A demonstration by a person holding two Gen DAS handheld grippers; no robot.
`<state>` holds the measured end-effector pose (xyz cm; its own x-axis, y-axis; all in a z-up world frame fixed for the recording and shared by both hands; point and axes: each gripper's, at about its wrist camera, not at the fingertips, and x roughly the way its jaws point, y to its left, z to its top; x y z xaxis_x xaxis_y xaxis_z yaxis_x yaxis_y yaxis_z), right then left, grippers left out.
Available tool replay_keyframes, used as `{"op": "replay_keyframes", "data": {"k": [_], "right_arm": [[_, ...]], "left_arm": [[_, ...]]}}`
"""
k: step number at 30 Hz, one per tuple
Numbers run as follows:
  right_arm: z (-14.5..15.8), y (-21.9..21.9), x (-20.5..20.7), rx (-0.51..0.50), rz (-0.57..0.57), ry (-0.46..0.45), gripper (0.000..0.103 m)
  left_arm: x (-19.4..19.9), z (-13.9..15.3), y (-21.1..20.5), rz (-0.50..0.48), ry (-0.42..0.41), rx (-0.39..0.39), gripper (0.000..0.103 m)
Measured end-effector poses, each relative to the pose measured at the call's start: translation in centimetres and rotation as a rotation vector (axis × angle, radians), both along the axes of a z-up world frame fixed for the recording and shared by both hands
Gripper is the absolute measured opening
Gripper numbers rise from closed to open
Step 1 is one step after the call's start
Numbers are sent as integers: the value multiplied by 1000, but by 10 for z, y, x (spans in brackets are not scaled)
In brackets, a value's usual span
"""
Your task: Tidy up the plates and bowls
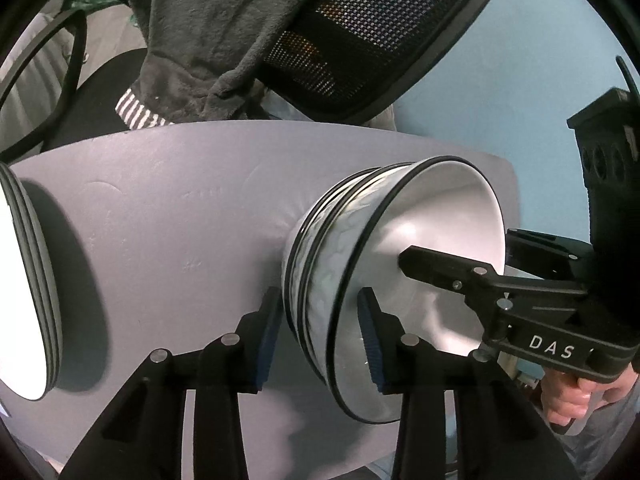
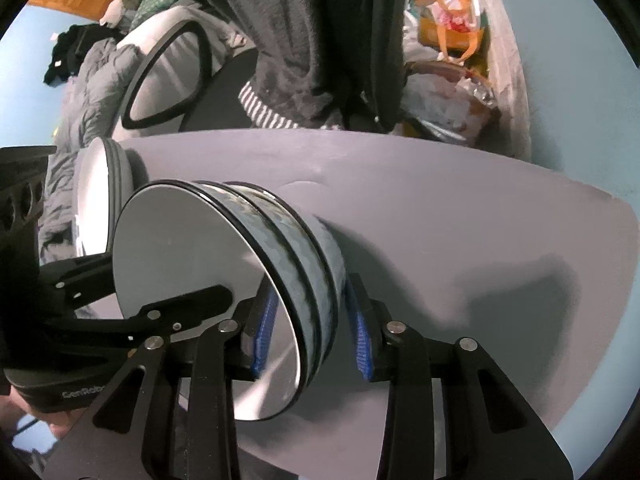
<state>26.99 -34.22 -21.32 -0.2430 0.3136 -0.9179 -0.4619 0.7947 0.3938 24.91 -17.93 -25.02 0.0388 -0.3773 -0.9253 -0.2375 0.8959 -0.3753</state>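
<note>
A stack of three nested white bowls (image 1: 316, 276) with black rims and a pale patterned outside stands on the grey table (image 1: 160, 220). My left gripper (image 1: 320, 340) straddles its near wall, one blue pad outside and one inside, shut on it. My right gripper (image 2: 312, 332) clamps the opposite side of the bowl stack (image 2: 308, 264) the same way. One of the right gripper's fingers (image 1: 424, 266) reaches into the top bowl in the left wrist view. A stack of white plates (image 1: 28, 280) sits farther left on the table, also seen as the plates (image 2: 100, 200) in the right wrist view.
An office chair with a mesh back (image 1: 380, 32) and a dark fleece garment (image 1: 208, 40) stands behind the table's far edge. A hand (image 1: 576, 396) holds the right gripper's handle. Bags and clutter (image 2: 448, 32) lie beyond the table at the right.
</note>
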Motion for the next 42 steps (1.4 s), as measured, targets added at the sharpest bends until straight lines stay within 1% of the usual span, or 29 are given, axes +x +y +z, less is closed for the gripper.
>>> {"op": "replay_keyframes", "data": {"k": [2,7,10,12,14,18,25,34,39,42], "right_arm": [[2,2,-2,-9,5,-17,35],[7,6,-11,-39,-2,-78,34],[8,5,-11,-53,-22,-87,33],[9,5,-12,-50,-39,-71,26],[7,6,-15,-39,-48,-43,22],[4,17,-33,-40,-25,-19,22],[1,44,-71,-20,0,15,21],[-1,102,-127,-17,57,34,21],[-3,134,-157,-18,74,37,21],[-4,147,-173,-14,66,47,22]], "left_arm": [[-2,0,2,-3,-2,-9,35],[-7,-2,12,41,-3,-55,28],[-12,0,13,37,-5,-40,26],[-19,1,16,36,4,-23,26],[-27,1,23,44,-1,-26,26],[-47,3,35,59,-2,-22,26],[-97,2,62,94,32,-11,26],[-175,3,113,128,48,49,25],[-208,1,147,151,51,43,25],[-218,0,161,147,54,52,25]]}}
